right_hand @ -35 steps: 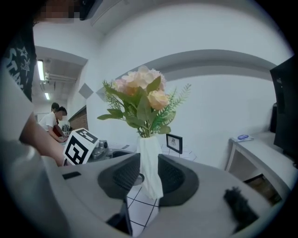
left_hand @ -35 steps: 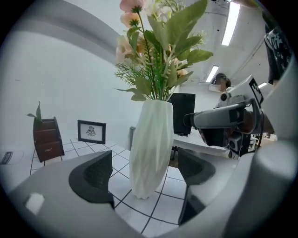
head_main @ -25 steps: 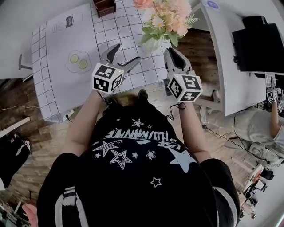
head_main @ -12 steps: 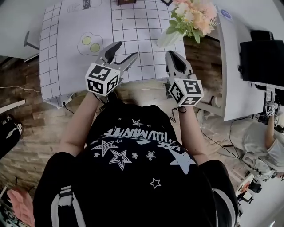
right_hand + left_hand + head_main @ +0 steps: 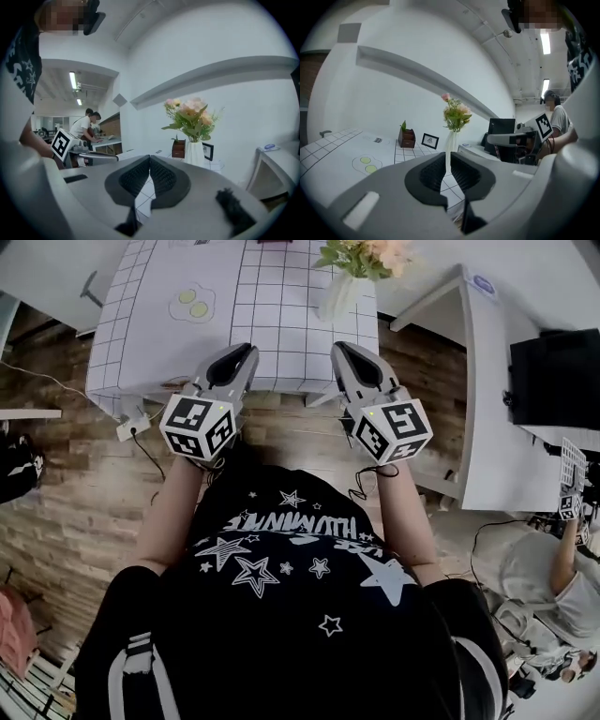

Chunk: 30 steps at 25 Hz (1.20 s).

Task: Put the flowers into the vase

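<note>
The flowers already stand in the white vase, stems down its neck and heads spread above the rim, so the job looks done and the tools appear to be held back simply because nothing is left to carry. The vase is upright on the gridded table, close to its right edge and set back from the near edge. Both grippers hover just off that near edge, well apart from the vase and pointing roughly level towards it. The left gripper has just been closing: its jaws are drawn almost together, with only a sliver of light between the ribbed pads and nothing in it. The right gripper has likewise just closed, pads meeting on nothing. The bunch is a loose posy of pale pink and peach blooms with a few cream ones among green leaves. It looks top-heavy on its slim, tapering vase, so a knock to the table could probably tip it.
</note>
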### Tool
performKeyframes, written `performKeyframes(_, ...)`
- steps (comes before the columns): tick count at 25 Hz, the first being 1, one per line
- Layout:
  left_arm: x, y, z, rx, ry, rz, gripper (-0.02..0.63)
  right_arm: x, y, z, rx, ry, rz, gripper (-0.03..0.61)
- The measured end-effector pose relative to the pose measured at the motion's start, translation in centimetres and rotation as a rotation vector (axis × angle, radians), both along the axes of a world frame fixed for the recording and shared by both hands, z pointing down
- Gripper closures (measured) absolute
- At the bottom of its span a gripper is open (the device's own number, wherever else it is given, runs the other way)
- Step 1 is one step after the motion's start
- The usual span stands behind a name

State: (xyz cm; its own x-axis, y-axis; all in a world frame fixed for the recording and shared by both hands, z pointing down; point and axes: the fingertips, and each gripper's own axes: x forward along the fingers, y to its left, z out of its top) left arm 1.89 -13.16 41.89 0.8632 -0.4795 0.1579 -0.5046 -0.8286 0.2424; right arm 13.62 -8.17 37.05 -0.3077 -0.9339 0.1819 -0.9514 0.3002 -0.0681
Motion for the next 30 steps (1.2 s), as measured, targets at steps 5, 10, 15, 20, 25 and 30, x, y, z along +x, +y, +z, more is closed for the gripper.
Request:
performKeyframes(5,-0.1,6.9,-1.9,0.045,0.017,-0.056,0.589,-0.3,5.2,-0.2,-0.014,0.06,-0.091,0.566)
performKeyframes(10,-0.2,12.9,-2.0,0.033,0.015,-0.099,0.591,-0.5,11.1,-1.0,0.0,0.059,-0.154,0.566)
performKeyframes(15,0.2,18.8,-2.9,0.049,0.011,-0.105,0.591,0.4,15.9,-1.8,0.018,0.03,-0.155,0.566)
performKeyframes(20,-1.2,22.4,-4.2,0.075,0.01,-0.121,0.591,-1.2,18.6,-3.2,0.065,-0.032,-0.192,0.566)
performKeyframes(25,-2.8,23.6,-4.0,0.067,0.012,-0.139,0.591,-2.9,20.1,-3.4,0.059,-0.042,-0.228,0.568)
performKeyframes(30,-4.4,25.9,-4.1,0.064,0.018,-0.108,0.591,-4.7,21.7,-2.6,0.021,-0.005,-0.199,0.568)
